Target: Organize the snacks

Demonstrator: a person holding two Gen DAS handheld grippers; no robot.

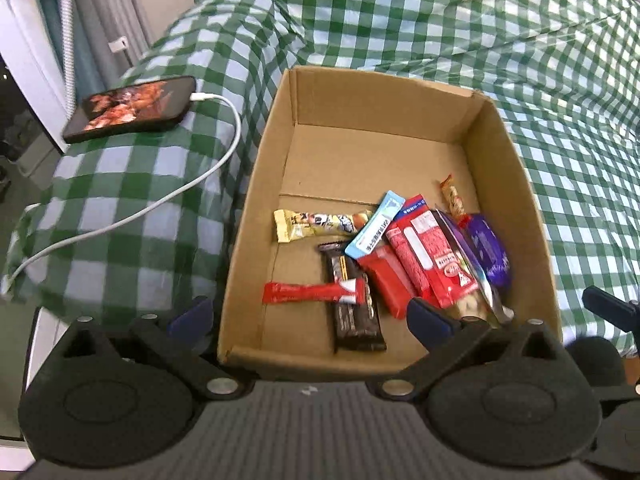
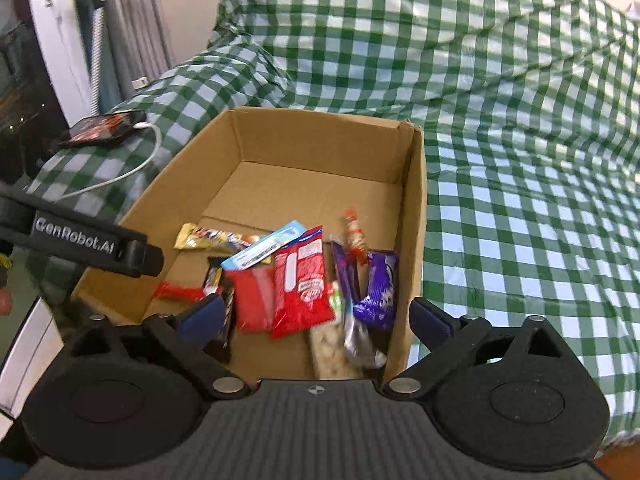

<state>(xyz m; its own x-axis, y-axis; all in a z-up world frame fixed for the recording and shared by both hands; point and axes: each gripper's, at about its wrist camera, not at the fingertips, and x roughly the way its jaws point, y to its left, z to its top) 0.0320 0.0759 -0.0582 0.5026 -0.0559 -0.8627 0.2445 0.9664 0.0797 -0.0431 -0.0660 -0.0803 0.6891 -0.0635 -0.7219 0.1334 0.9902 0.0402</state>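
Snacks (image 1: 384, 256) lie heaped in the near right part of the cardboard box (image 1: 256, 168), straight ahead of the left hand-held gripper (image 1: 308, 316) and just under the right hand-held gripper (image 2: 316, 316). Both have their fingers spread wide and grip nothing.

They look finished or nearly so: no loose packet shows outside the box. If one more is to be tidied, come down over a single flat wrapper, pinch across its narrow width, and lift clear before moving, so neighbours do not drag along.

In the pile: a yellow bar (image 1: 320, 224) furthest away, a pale blue stick (image 1: 374, 232) leaning over it, a red pouch (image 1: 432, 256) and a red bar (image 1: 388, 280) in the middle, a purple packet (image 1: 490, 254) against the right wall, a thin red stick (image 1: 312, 293) across a dark brown bar (image 1: 356, 320) nearest the left fingers.

Further left, on the green checked cloth (image 1: 400, 20), a phone (image 1: 128, 108) lies with a white cable (image 1: 192, 184) plugged in.
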